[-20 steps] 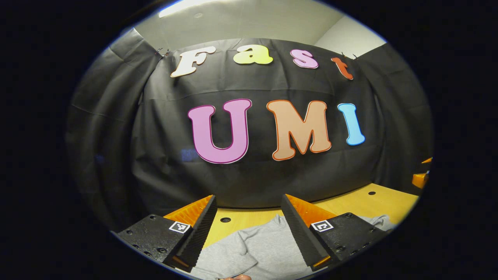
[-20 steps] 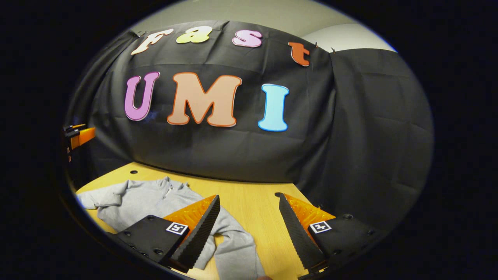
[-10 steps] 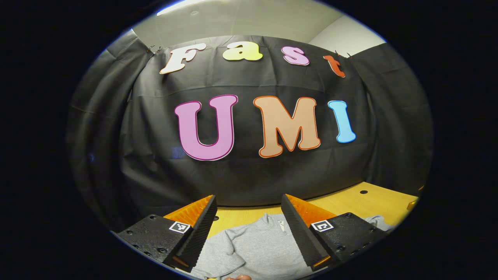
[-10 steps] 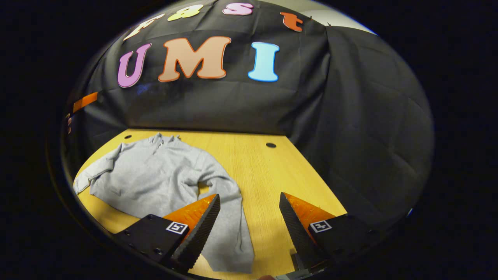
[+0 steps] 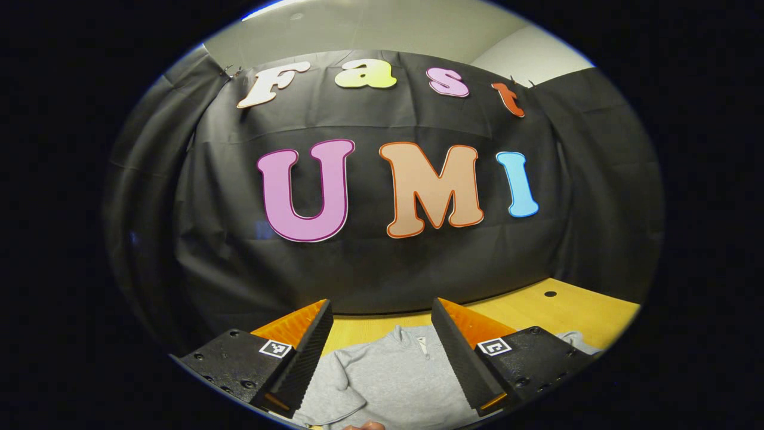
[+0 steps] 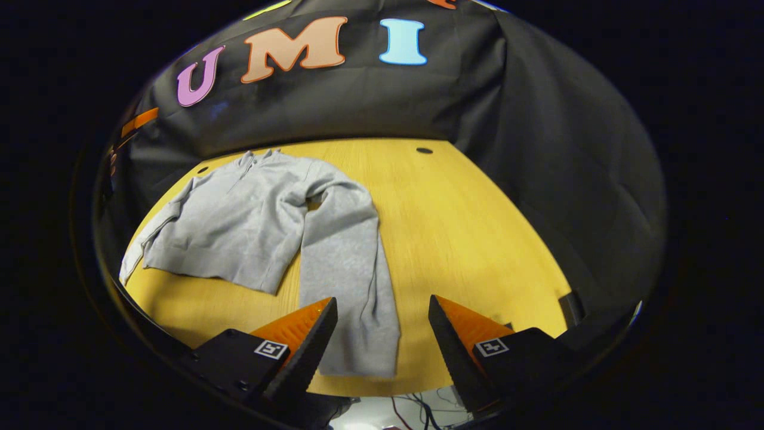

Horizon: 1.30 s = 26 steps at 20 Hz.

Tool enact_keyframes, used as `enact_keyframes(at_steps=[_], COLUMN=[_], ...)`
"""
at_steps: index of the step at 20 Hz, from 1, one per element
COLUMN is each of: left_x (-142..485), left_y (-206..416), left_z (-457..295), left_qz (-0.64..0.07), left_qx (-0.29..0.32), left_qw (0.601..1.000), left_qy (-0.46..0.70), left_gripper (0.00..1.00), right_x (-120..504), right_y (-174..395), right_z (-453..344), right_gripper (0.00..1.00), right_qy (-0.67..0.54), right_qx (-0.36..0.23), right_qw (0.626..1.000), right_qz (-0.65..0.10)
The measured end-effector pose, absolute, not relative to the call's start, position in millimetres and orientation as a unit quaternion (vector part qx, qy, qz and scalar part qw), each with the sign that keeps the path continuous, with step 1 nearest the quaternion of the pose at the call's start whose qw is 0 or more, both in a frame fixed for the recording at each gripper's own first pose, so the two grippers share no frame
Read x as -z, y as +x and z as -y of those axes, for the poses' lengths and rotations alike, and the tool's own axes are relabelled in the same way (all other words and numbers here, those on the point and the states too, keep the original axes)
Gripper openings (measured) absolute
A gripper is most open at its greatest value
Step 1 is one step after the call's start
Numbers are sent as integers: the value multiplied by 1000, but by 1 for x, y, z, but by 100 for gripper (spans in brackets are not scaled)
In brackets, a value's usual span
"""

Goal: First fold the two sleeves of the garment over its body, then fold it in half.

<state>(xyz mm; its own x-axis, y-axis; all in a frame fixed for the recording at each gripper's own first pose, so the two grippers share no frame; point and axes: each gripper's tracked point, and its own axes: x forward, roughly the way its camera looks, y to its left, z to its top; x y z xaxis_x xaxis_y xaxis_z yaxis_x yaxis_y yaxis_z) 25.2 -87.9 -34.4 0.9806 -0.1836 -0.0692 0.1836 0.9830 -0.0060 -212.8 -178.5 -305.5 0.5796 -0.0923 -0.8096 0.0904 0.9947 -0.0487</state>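
Grey long-sleeved zip-collar sweatshirt (image 6: 256, 221) lies flat, unfolded, on yellow wooden table (image 6: 465, 227). Right gripper (image 6: 382, 343) fingers spread, empty, above the near sleeve cuff (image 6: 358, 352). Left gripper (image 5: 382, 346) fingers spread, empty, over collar (image 5: 412, 337).

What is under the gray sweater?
The gray sweater lies flat on the yellow wooden table, one sleeve stretched toward the near edge. The wood shows all around it. Whatever lies beneath the cloth itself is covered.
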Motion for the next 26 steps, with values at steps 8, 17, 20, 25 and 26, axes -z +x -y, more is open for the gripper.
enact_keyframes(at_steps=[8, 17, 20, 25, 26], left_x=[35, 34, 34, 36, 34], left_y=[26, 30, 31, 32, 31], left_z=[91, 92, 89, 80, 81], left_qz=[-35, -34, -35, -34, -33], left_qx=[95, 93, 88, 77, 75], left_qw=[995, 995, 995, 996, 997], left_qy=[6, 10, 7, 8, 9], left_gripper=[96, 96, 96, 99, 96], right_x=[344, 353, 353, 346, 341], right_y=[-245, -241, -238, -225, -217], right_z=[170, 160, 158, 155, 155], right_gripper=[96, 35, 15, 15, 15], right_qy=[16, 65, 91, 125, 132], right_qx=[36, 45, 52, 66, 69], right_qw=[854, 838, 832, 833, 837], right_qz=[-519, -540, -544, -535, -527])
